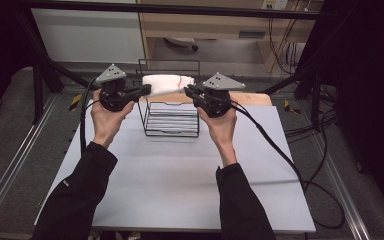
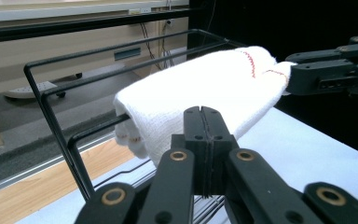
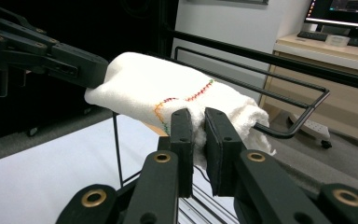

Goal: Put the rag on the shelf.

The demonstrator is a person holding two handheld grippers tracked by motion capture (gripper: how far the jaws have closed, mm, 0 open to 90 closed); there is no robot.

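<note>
One white towel (image 1: 166,83), folded and stitched with a coloured thread, lies across the top bars of one black wire rack (image 1: 171,120) standing at the far side of the grey bench (image 1: 180,175). Two tools hold it: the left tool (image 1: 144,90) is clamped on its left end, the right tool (image 1: 190,91) is pinched on its right end.

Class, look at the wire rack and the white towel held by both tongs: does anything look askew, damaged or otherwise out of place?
Nothing stands out. The white towel is bunched over the top rails of the wire rack, held at each end by the left tongs and right tongs. The rack stands upright on the table.
</note>
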